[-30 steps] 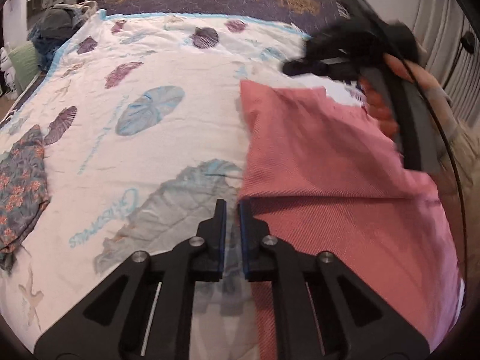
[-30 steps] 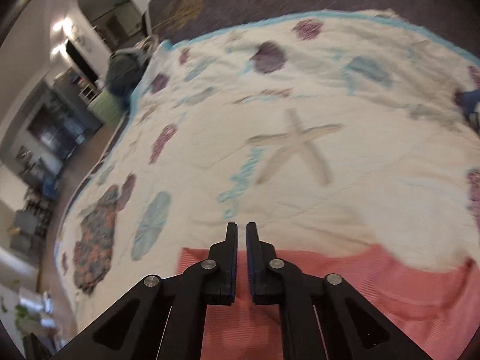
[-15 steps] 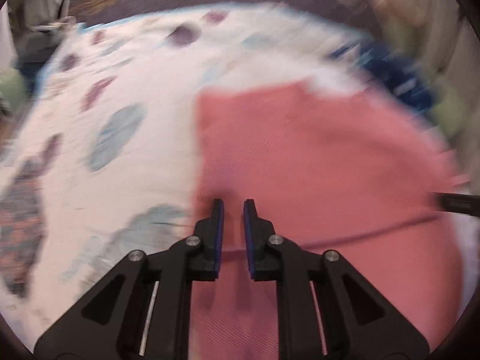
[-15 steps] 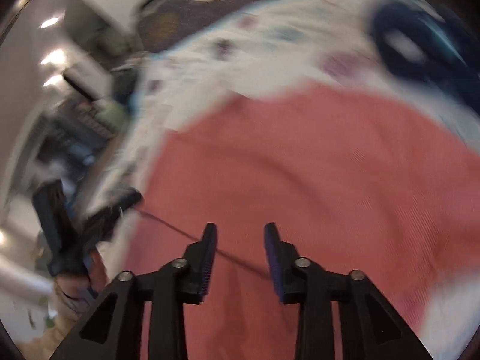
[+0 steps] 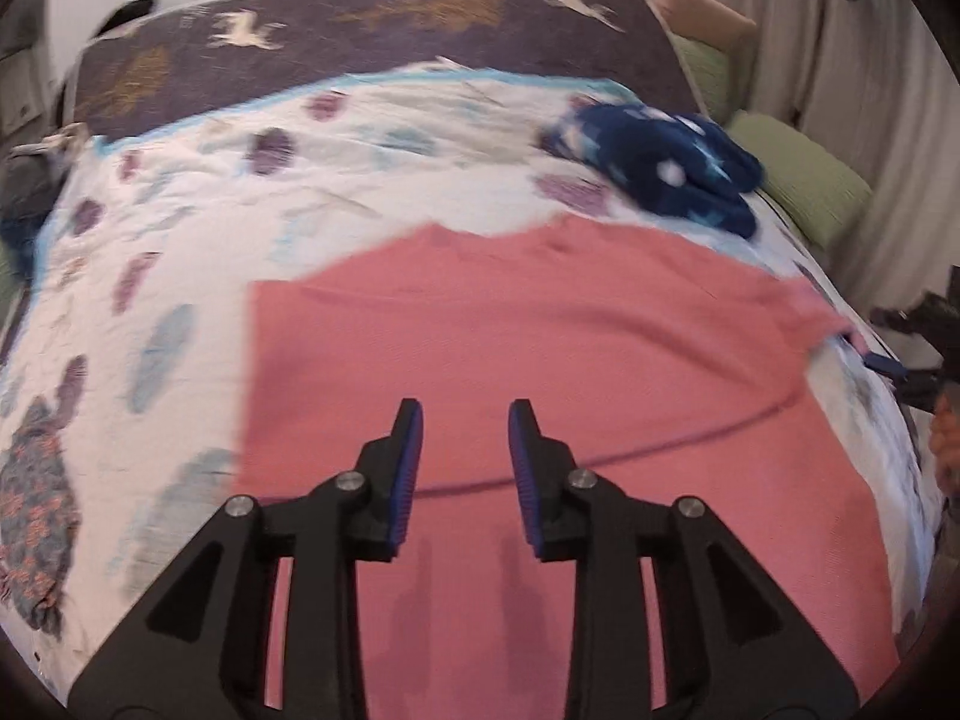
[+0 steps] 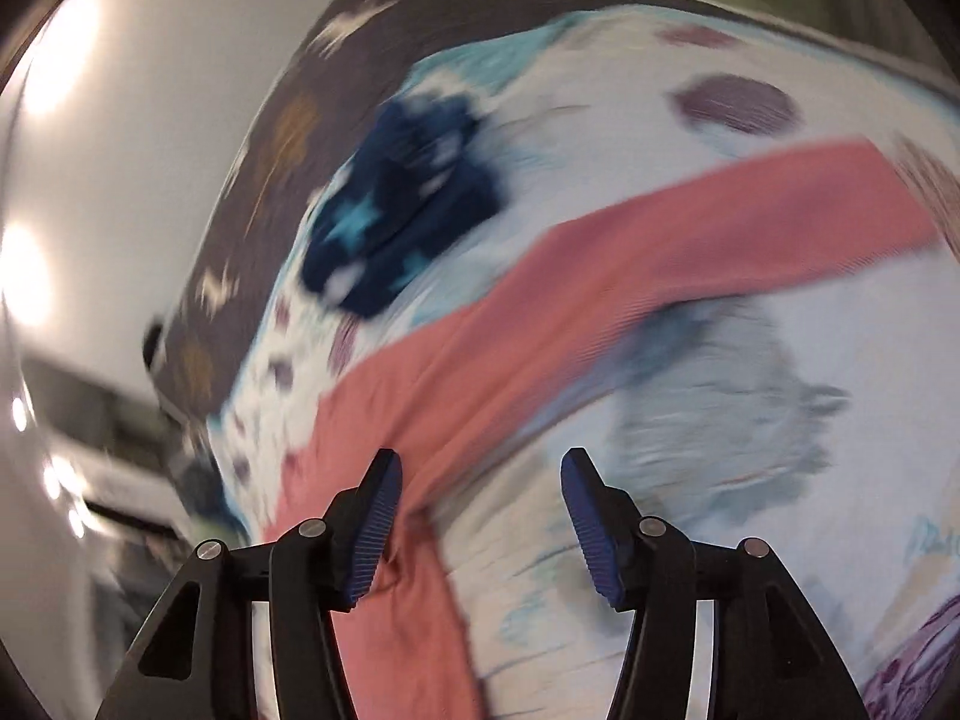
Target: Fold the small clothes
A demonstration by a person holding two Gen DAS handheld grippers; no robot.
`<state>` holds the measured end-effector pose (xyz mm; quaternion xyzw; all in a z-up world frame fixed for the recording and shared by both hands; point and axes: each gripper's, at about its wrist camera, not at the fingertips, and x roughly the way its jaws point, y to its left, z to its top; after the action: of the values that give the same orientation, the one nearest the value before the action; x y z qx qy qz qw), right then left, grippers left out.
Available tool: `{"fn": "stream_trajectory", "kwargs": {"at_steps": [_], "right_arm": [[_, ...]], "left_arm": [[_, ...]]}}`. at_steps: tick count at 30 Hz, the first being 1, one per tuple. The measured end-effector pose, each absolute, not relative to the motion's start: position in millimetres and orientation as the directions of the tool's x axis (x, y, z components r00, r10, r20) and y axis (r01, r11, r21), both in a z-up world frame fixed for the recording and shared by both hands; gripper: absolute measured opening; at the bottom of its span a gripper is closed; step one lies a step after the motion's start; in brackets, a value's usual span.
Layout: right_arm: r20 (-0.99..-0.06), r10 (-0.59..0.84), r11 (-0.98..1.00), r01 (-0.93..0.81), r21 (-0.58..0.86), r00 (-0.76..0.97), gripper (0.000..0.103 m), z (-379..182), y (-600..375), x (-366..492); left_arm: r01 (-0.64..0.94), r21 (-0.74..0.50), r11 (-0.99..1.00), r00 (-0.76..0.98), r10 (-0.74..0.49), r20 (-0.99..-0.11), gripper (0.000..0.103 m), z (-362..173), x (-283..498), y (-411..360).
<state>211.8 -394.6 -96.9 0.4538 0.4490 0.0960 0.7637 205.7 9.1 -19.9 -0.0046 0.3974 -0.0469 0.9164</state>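
A coral pink garment [image 5: 540, 348] lies spread flat on the patterned white bedspread [image 5: 210, 222], with a crease line across it. My left gripper [image 5: 465, 468] is open and empty, just above the garment's near middle. In the right wrist view the garment's sleeve [image 6: 690, 240] stretches across the bed, blurred. My right gripper [image 6: 477, 516] is open wide and empty, its left finger over the sleeve's near end. The right gripper also shows at the right edge of the left wrist view [image 5: 900, 360], by the sleeve tip.
A dark blue star-print garment [image 5: 660, 162] is bunched behind the pink one. A floral garment [image 5: 36, 510] lies at the bed's left edge. Green pillows [image 5: 798, 180] sit at the far right, and a dark purple blanket [image 5: 372, 24] covers the bed's head.
Both grippers opened from shut. The pink garment went from folded to lying spread. The right gripper swung away to the garment's right sleeve.
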Motion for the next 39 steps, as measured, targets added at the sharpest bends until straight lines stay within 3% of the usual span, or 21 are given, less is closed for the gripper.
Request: {"fn": "stream_trajectory", "kwargs": {"at_steps": [9,13,16,17,19,20,22,28,31,34,36,39], "right_arm": [[-0.6,0.468,0.392,0.456,0.799,0.649,0.057,-151.9,-494.1,208.3],[-0.512,0.473,0.195,0.482,0.854,0.716,0.057,-178.1,-516.9,214.4],[-0.514,0.416,0.135,0.509,0.85,0.75,0.056,-189.0,-534.1,221.5],[-0.522,0.398,0.131,0.517,0.846,0.754,0.051,-191.3,-537.3,224.1],[-0.576,0.374,0.17,0.557,0.813,0.727,0.013,-192.9,-540.6,234.3],[-0.611,0.364,0.204,0.58,0.788,0.703,0.004,-194.4,-543.5,239.4],[-0.612,0.358,0.213,0.577,0.789,0.705,0.004,-190.1,-542.6,243.4],[-0.466,0.383,0.449,0.28,0.848,0.797,0.004,-85.9,-481.9,262.0],[-0.359,0.491,0.605,-0.015,0.796,0.793,0.005,-4.3,-397.6,266.7],[-0.311,0.651,0.647,-0.293,0.703,0.692,0.006,37.4,-300.4,254.3],[-0.348,0.731,0.646,-0.433,0.628,0.586,0.008,41.1,-231.4,242.4],[-0.507,0.769,0.638,-0.516,0.572,0.388,0.011,6.4,-144.7,227.8]], "left_arm": [[0.109,-0.11,0.988,0.607,-0.153,-0.78,0.031,-56.9,221.4,-36.4],[0.096,-0.123,0.988,0.613,-0.156,-0.774,0.031,-60.2,219.0,-36.5],[0.088,-0.13,0.988,0.616,-0.156,-0.772,0.031,-58.6,219.1,-36.1],[0.086,-0.132,0.988,0.615,-0.157,-0.772,0.031,-58.3,219.7,-35.7],[0.079,-0.142,0.987,0.614,-0.16,-0.773,0.031,-58.4,220.9,-35.4],[0.077,-0.148,0.986,0.614,-0.164,-0.772,0.032,-58.3,220.4,-34.9],[0.075,-0.164,0.984,0.617,-0.175,-0.768,0.031,-58.3,219.5,-33.6],[0.072,-0.207,0.976,0.624,-0.206,-0.754,0.032,-57.7,215.9,-28.6],[0.069,-0.233,0.97,0.632,-0.223,-0.742,0.032,-55.1,211.5,-22.7],[0.046,-0.269,0.962,0.645,-0.234,-0.727,0.037,-52.9,203.8,-7.4],[0.025,-0.287,0.958,0.656,-0.233,-0.718,0.044,-52.4,197.1,6.9],[0.012,-0.319,0.948,0.659,-0.247,-0.711,0.044,-53.6,189.7,24.7]]}}
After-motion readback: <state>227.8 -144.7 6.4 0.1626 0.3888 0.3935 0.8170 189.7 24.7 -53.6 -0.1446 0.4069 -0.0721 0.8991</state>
